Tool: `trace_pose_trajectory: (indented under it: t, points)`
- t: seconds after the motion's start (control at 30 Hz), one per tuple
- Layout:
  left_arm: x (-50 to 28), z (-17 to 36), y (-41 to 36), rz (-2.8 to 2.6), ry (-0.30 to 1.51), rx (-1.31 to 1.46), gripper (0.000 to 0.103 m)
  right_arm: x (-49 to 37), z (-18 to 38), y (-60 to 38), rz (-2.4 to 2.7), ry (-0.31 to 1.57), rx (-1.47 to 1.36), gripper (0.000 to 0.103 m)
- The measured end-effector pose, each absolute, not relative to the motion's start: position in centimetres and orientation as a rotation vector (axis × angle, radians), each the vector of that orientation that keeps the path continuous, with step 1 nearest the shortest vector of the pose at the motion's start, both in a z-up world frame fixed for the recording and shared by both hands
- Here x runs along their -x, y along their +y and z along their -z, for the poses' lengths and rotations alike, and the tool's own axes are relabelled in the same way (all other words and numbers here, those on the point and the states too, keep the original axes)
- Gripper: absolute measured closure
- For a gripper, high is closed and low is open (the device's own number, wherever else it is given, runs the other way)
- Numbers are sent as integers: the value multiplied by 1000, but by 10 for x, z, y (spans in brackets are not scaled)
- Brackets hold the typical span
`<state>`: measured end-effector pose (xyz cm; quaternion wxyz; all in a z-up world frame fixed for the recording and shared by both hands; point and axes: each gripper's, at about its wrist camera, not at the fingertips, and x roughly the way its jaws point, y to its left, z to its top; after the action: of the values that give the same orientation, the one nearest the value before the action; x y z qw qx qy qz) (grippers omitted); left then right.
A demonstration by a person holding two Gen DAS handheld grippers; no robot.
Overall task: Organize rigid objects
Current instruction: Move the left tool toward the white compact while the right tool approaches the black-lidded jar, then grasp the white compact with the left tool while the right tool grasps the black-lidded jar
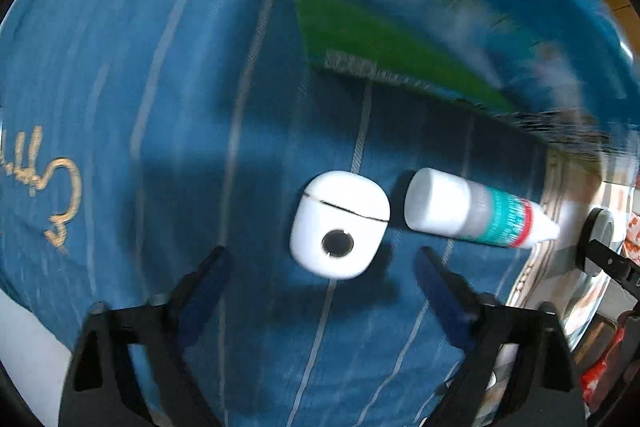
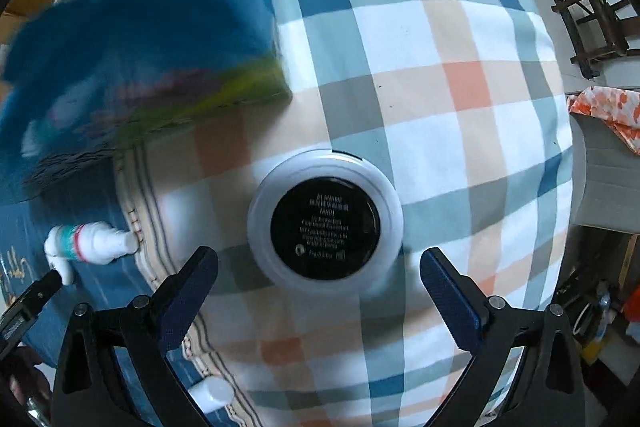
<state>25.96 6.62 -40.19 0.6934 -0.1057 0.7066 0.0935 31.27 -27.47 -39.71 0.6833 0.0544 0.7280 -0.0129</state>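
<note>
In the left wrist view a white earbud case [image 1: 340,225] with a dark round button lies on blue striped cloth [image 1: 160,107]. Right of it lies a small white dropper bottle [image 1: 472,213] with a teal and red label. My left gripper [image 1: 322,269] is open just short of the case, jaws either side, not touching. In the right wrist view a round white compact [image 2: 325,223] with a black labelled base lies on plaid cloth [image 2: 440,67]. My right gripper [image 2: 318,273] is open, jaws wide either side of the compact's near edge. The dropper bottle [image 2: 90,243] shows at the left.
A blurred blue and green box [image 1: 400,39] lies beyond the case; it also shows in the right wrist view [image 2: 140,67]. A white cap [image 2: 212,393] lies at the blue cloth's edge near my right gripper. Furniture [image 2: 588,15] and an orange-patterned cloth [image 2: 608,107] stand at the right.
</note>
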Motion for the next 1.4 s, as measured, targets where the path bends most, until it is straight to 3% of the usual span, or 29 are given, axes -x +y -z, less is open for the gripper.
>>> trace_pose_trajectory:
  t: [0.1, 0.2, 0.7, 1.07, 1.33, 1.37, 1.4]
  points:
    - [-262, 418, 67, -204, 1616, 255, 56, -316, 405, -273, 34, 1641, -141, 20]
    - [-261, 414, 62, -210, 1581, 226, 58, -319, 408, -273, 50, 1629, -133, 25]
    - [-200, 407, 19, -173, 1594, 210, 59, -244, 415, -246, -48, 1733, -104, 26]
    - [-204, 409, 3, -178, 1589, 171, 59, -227, 425, -228, -17, 1736, -34, 26]
    - [-207, 354, -6, -144, 1531, 169, 61, -222, 388, -219, -94, 1681, -41, 27]
    - [-206, 346, -10, -134, 1521, 162, 63, -220, 381, -216, -108, 1669, -35, 27]
    - [-205, 338, -13, -126, 1511, 157, 74, -217, 374, -214, -120, 1656, -31, 27]
